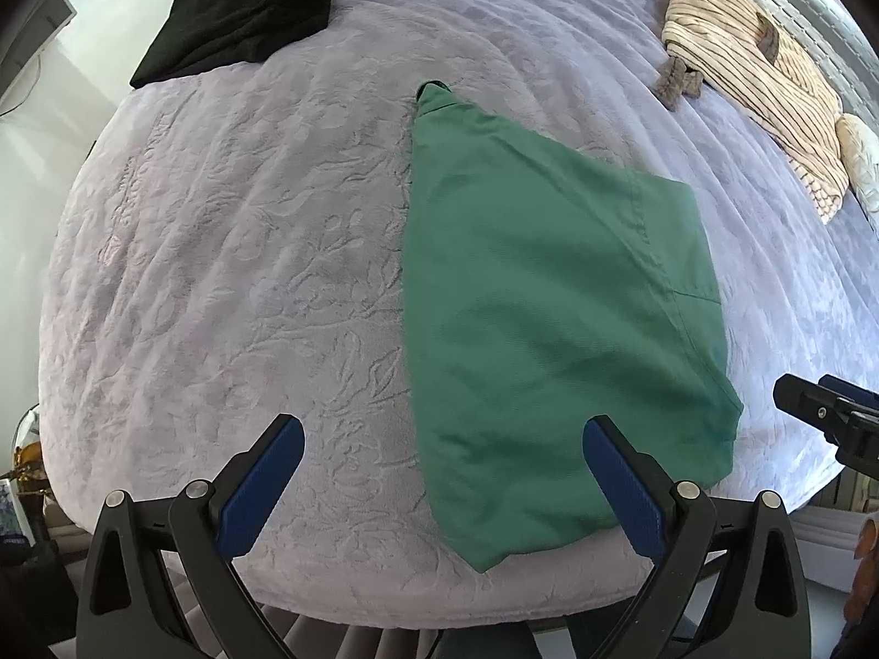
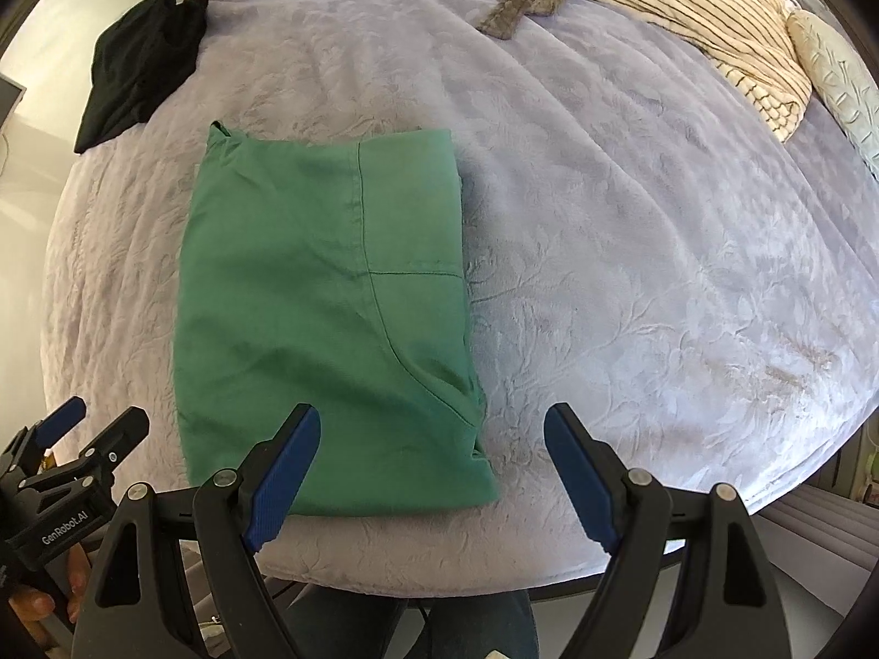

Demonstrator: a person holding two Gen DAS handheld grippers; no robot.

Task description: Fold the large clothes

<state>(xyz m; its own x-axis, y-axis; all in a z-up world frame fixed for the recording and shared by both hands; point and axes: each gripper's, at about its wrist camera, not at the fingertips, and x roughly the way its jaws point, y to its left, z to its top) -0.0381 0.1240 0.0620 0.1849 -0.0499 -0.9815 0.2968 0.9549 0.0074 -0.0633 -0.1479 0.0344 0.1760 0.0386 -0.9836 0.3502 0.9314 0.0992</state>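
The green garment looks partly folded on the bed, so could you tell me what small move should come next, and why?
Probably lower both claws onto the near edge of the green garment. It lies flat as a long rectangle on the bedspread, so one more fold away from the person seems due. The left claw and right claw both hover open, holding nothing.

"GenRobot.AI" in white on the left hand-held gripper (image 2: 82, 428) body

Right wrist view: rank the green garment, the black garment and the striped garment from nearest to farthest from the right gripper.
1. green garment, folded, just ahead of the right gripper and to its left.
2. and 3. black garment, far left, and striped garment, far right: both lie at the far side of the bed, too close to call.
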